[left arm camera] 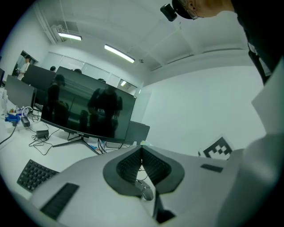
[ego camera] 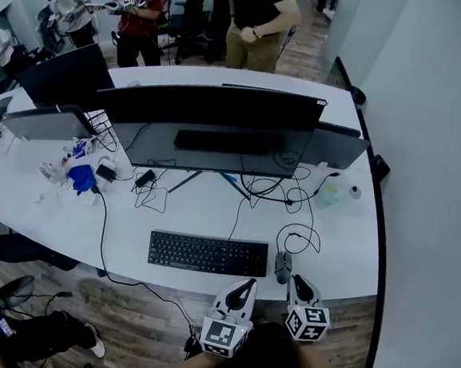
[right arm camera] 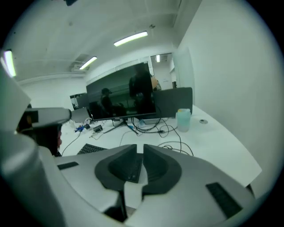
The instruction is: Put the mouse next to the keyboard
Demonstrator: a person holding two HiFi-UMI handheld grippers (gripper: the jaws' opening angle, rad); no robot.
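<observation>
The black keyboard [ego camera: 208,253] lies near the front edge of the white desk [ego camera: 344,249]. A dark mouse [ego camera: 283,267] rests just off the keyboard's right end, its cable looping away behind it. My left gripper [ego camera: 243,287] hovers at the desk edge in front of the keyboard's right end, jaws closed together and empty. In the left gripper view the mouse [left arm camera: 145,191] shows low between the left gripper's [left arm camera: 142,148] jaws. My right gripper [ego camera: 297,281] sits just before the mouse. In the right gripper view the right gripper [right arm camera: 143,149] has a thin slit between its jaws, nothing in it.
A wide dark monitor [ego camera: 218,128] stands behind the keyboard, with tangled cables [ego camera: 295,237] below it. A pale bottle [ego camera: 328,195] and a small round cap [ego camera: 355,192] stand at the right. More monitors [ego camera: 65,77] and blue clutter [ego camera: 82,178] fill the left. People stand beyond the desk.
</observation>
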